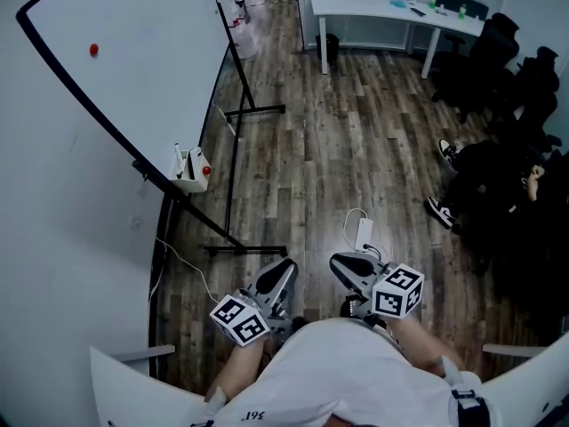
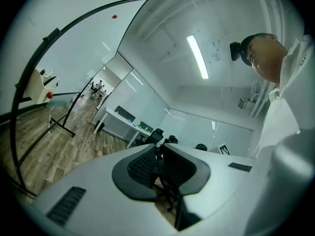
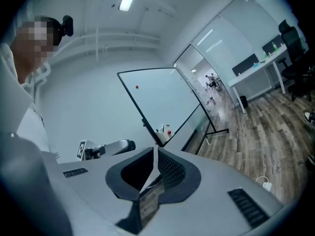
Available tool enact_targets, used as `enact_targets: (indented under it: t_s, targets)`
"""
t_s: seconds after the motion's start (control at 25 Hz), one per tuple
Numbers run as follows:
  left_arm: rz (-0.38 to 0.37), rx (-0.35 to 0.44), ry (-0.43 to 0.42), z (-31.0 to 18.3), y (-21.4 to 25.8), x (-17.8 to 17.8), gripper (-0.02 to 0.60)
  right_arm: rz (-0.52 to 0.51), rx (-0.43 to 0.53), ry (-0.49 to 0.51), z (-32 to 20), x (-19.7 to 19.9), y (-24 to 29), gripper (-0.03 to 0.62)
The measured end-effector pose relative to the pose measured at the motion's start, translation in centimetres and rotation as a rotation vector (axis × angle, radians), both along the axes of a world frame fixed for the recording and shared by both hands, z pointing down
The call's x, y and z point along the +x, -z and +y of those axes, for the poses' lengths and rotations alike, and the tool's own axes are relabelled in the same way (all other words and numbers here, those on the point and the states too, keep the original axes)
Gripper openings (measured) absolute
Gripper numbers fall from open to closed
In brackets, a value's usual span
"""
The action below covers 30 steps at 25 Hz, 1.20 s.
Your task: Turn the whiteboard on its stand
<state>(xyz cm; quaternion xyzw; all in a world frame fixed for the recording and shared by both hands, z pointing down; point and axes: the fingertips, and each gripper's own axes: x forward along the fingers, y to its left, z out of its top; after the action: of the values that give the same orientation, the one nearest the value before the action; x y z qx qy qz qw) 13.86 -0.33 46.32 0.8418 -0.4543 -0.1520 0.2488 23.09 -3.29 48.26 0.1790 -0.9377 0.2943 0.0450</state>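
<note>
The whiteboard (image 1: 133, 60) stands at the left on its black stand (image 1: 233, 194), its face tilted, with a red magnet (image 1: 93, 50) on it and a small tray (image 1: 189, 169) at its lower edge. It also shows in the left gripper view as the whiteboard (image 2: 83, 38) and in the right gripper view as the whiteboard (image 3: 160, 102). My left gripper (image 1: 284, 269) and right gripper (image 1: 340, 261) are held close to my body, well away from the board. Both are shut with nothing between the jaws, as the left gripper (image 2: 158, 150) and right gripper (image 3: 156, 152) show.
A white desk (image 1: 391, 9) stands at the back, with black office chairs (image 1: 498, 56) to the right. A seated person's shoes (image 1: 442, 178) are at the right. A white charger with a cable (image 1: 363, 232) lies on the wooden floor ahead. The stand's feet (image 1: 244, 250) reach toward me.
</note>
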Motion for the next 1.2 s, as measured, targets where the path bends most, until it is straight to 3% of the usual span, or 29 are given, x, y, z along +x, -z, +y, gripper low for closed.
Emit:
enact_targets:
  t_s: [0.12, 0.32, 0.6, 0.84, 1.2]
  targets:
    - [-0.009, 0.001, 0.029, 0.8, -0.1, -1.9, 0.038, 0.023, 0.027, 0.007, 0.6, -1.5, 0.0, 0.032]
    - [-0.023, 0.004, 0.088, 2.3, -0.3, -6.0, 0.038, 0.028, 0.04, 0.026, 1.7, -4.5, -0.1, 0.091]
    - [-0.04, 0.009, 0.122, 4.3, -0.7, -10.9, 0.048, 0.065, 0.09, 0.045, 3.0, -8.7, -0.2, 0.094]
    - [-0.045, 0.001, 0.137, 5.2, -1.4, -14.0, 0.048, 0.101, 0.118, 0.117, 4.3, -11.8, -0.4, 0.091]
    - [-0.041, -0.01, 0.209, 4.2, -1.9, -17.6, 0.051, 0.078, 0.12, 0.163, 2.1, -16.0, -0.6, 0.091]
